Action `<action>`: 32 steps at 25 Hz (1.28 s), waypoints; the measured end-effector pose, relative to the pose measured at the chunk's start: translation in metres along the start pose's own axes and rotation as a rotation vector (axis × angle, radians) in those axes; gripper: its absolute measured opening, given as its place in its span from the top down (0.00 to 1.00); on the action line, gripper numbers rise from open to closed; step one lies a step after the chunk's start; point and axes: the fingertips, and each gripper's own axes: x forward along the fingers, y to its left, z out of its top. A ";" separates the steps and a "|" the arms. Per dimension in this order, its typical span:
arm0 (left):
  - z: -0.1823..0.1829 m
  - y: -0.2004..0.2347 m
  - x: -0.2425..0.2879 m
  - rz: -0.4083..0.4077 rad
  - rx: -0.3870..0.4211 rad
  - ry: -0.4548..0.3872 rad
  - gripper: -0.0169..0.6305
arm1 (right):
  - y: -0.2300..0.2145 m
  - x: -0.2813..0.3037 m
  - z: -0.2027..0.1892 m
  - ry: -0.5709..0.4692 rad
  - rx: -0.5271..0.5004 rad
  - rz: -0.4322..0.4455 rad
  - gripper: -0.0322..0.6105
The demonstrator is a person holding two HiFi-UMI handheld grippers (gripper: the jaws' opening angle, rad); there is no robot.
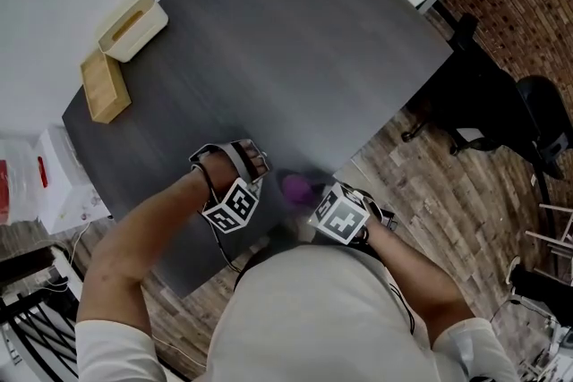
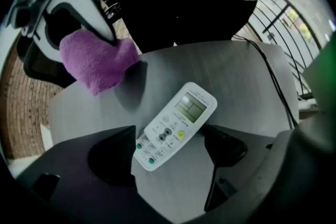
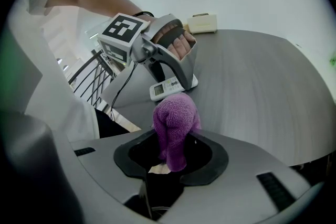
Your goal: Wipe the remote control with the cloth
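The white remote control (image 2: 176, 124) lies face up on the dark grey table (image 1: 295, 49) near its front edge; it also shows as the remote control (image 3: 165, 88). My left gripper (image 2: 170, 139) points straight down over it, open, one jaw on each side of the remote, pads apart from it. My right gripper (image 3: 173, 152) is shut on the purple cloth (image 3: 175, 123), held just above the table right of the remote. From the head camera, the left gripper (image 1: 237, 183) and right gripper (image 1: 336, 215) flank the cloth (image 1: 296, 186); the remote is hidden there.
A cream tissue box (image 1: 132, 22) and a wooden block (image 1: 105, 85) sit at the table's far left. A black cable (image 2: 273, 86) runs over the front edge. A black office chair (image 1: 537, 121) stands on the wood floor to the right.
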 end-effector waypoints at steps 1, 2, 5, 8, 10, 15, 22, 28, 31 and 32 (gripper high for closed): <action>-0.002 0.001 0.000 -0.007 -0.051 0.001 0.35 | 0.000 0.000 -0.001 0.003 0.000 0.002 0.76; -0.004 0.000 0.000 -0.019 -0.116 0.004 0.36 | 0.000 0.000 -0.001 0.006 -0.003 0.004 0.76; -0.013 -0.009 0.001 -0.079 -0.392 0.018 0.53 | -0.002 0.002 0.002 0.006 -0.019 0.009 0.76; -0.026 -0.012 0.000 -0.073 -0.772 0.005 0.56 | -0.005 0.004 0.005 0.009 -0.038 0.014 0.76; -0.036 -0.016 -0.002 -0.044 -1.055 -0.010 0.56 | -0.007 0.004 0.008 0.015 -0.042 0.015 0.76; -0.046 -0.029 -0.007 0.044 -1.527 -0.015 0.57 | -0.006 0.016 0.019 0.013 -0.009 0.050 0.76; -0.013 -0.045 -0.006 -0.100 -1.521 -0.026 0.46 | 0.033 0.044 0.035 0.152 -0.107 0.189 0.76; 0.005 -0.041 -0.016 -0.050 -1.663 -0.128 0.46 | 0.002 0.055 0.058 0.178 -0.116 0.084 0.76; 0.015 -0.033 -0.021 -0.037 -1.770 -0.230 0.46 | -0.014 0.058 0.073 0.140 -0.094 0.058 0.76; 0.019 -0.030 -0.021 -0.036 -1.802 -0.268 0.46 | -0.018 0.060 0.077 0.129 -0.084 0.051 0.76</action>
